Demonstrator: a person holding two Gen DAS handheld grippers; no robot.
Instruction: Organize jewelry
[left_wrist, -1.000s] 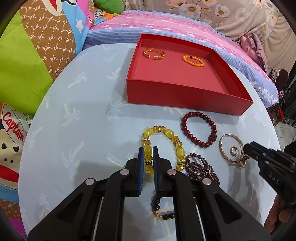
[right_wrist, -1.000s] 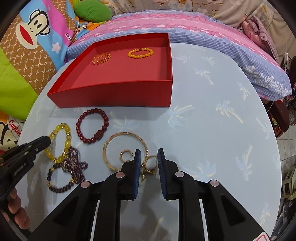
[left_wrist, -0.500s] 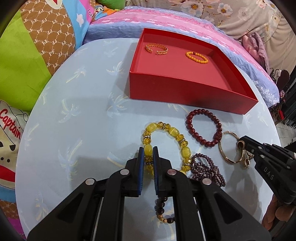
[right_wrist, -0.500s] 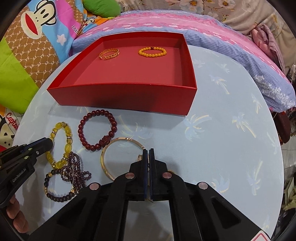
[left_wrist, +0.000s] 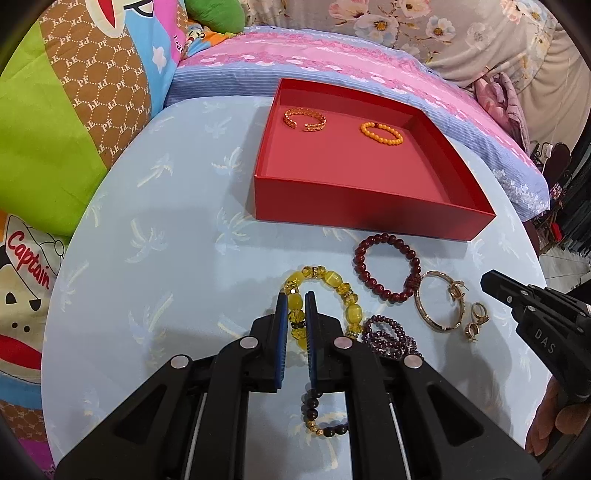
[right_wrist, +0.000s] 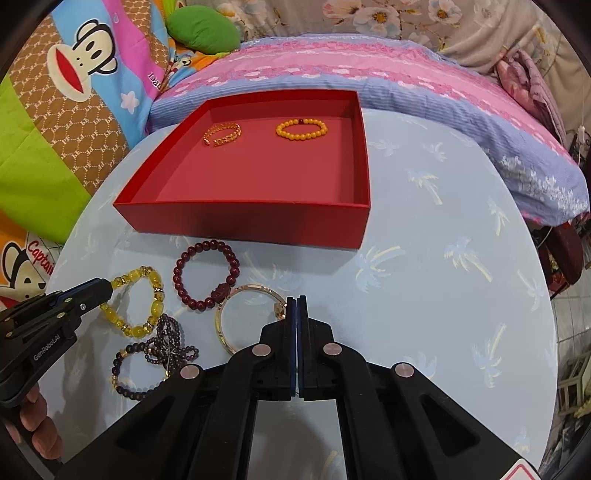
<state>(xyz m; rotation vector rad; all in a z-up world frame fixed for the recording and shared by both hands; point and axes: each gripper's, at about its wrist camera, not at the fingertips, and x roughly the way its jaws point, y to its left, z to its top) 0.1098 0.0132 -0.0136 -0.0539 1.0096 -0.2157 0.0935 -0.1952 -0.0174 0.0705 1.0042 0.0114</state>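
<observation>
My left gripper (left_wrist: 295, 301) is shut on the yellow bead bracelet (left_wrist: 332, 286), gripping its left side on the table; it also shows in the right wrist view (right_wrist: 138, 302). My right gripper (right_wrist: 296, 306) is shut with nothing visible between its pads, its tips just past the gold bangle (right_wrist: 251, 317). In the left wrist view the bangle (left_wrist: 439, 304) and gold earrings (left_wrist: 474, 321) lie clear of it. A dark red bead bracelet (left_wrist: 388, 273), a purple bead pile (left_wrist: 388, 336) and a dark bead bracelet (left_wrist: 321, 417) lie nearby.
A red tray (left_wrist: 369, 210) at the back of the round pale blue table (left_wrist: 166, 240) holds a gold chain bracelet (left_wrist: 304, 120) and an orange bead bracelet (left_wrist: 382, 133). Bedding and cushions (left_wrist: 55, 129) surround the table.
My right gripper closed from open beside the bangle, then drew back; the earrings lie free on the table. My left gripper stayed clamped on the yellow bracelet.
</observation>
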